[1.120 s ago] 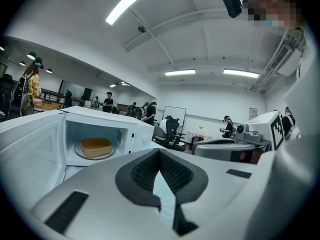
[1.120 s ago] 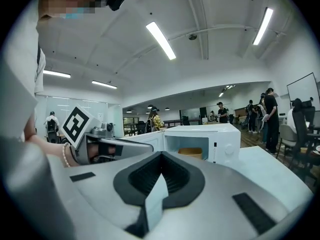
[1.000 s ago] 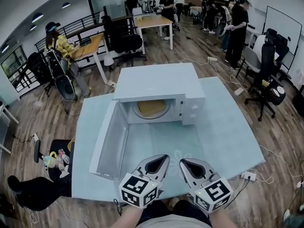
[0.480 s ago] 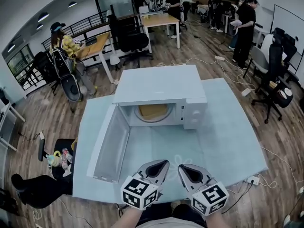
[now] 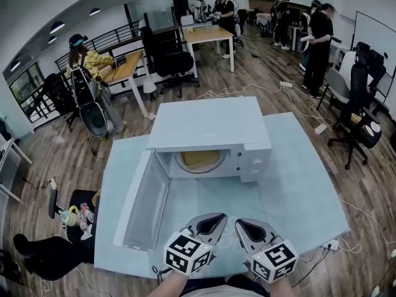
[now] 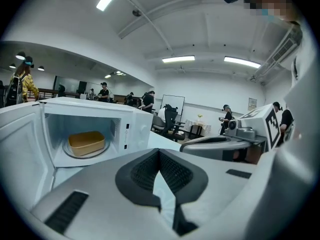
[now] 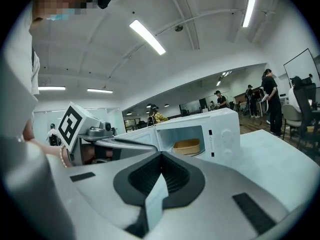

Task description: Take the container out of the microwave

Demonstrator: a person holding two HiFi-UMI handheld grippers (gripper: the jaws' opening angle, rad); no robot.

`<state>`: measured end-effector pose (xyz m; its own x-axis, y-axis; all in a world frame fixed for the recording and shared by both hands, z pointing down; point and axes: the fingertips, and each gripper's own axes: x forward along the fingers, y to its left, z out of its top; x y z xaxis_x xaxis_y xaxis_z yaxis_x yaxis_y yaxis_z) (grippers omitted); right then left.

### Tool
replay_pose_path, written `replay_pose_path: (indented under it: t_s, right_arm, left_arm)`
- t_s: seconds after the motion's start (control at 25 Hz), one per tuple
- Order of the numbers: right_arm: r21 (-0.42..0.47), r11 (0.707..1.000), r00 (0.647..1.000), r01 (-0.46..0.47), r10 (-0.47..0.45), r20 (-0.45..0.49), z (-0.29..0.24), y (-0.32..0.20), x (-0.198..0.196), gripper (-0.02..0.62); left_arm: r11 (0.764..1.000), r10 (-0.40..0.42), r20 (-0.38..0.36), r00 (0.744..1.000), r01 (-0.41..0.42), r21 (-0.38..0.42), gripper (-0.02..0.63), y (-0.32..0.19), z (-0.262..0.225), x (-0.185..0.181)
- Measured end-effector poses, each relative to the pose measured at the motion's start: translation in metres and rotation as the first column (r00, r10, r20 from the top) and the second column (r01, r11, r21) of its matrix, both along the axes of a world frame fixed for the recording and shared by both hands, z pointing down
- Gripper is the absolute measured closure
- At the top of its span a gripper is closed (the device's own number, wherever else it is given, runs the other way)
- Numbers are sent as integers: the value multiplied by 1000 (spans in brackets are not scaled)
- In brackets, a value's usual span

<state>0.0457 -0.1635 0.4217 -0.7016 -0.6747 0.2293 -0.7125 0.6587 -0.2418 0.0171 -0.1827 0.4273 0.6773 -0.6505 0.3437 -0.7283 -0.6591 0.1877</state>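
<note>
Head view, against a second ago: we find the microwave [image 5: 210,125] and both claws lower in the frame. Nothing on the desk [image 5: 297,184] has changed place. The door is as wide open as before, the container is in the same spot, and both claws are as closed as they were.

Counted items:
- Microwave, one, white, standing on the pale blue desk.
- Door [image 5: 145,200], one, swung fully open to the left.
- Container [image 5: 199,159], one, tan and shallow. It lies inside the microwave cavity on the round glass plate [image 5: 216,164], well apart from both claws.
- Glass plate, one, under the container.
- Left claw [image 5: 218,218], one, over the near edge of the desk and pointing toward the cavity. In the left gripper view we see its jaws brought together with nothing between them.
- Right claw [image 5: 241,223], one, just beside the left and pointing the same way. In the right gripper view its jaws are also together and empty.
- Marker cubes, two, one on each claw.
</note>
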Motion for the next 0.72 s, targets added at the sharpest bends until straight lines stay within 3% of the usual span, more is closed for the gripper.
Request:
replay_pose_path:
  t_s: [0.28, 0.48, 0.72]
  right_arm:
    - [27, 999, 999, 47, -47, -10, -7, -23, -25, 588]
    - [22, 999, 999, 43, -43, -21, -1, -42, -31, 587]
    - [24, 998, 996, 64, -62, -70, 6, -57, -46, 588]
  left_arm:
    - [999, -37, 76, 996, 38, -20, 609, -28, 13, -38]
    - [999, -38, 122, 992, 38, 1, 609, -63, 17, -46]
    - [994, -107, 198, 974, 109, 3, 609, -93, 35, -68]
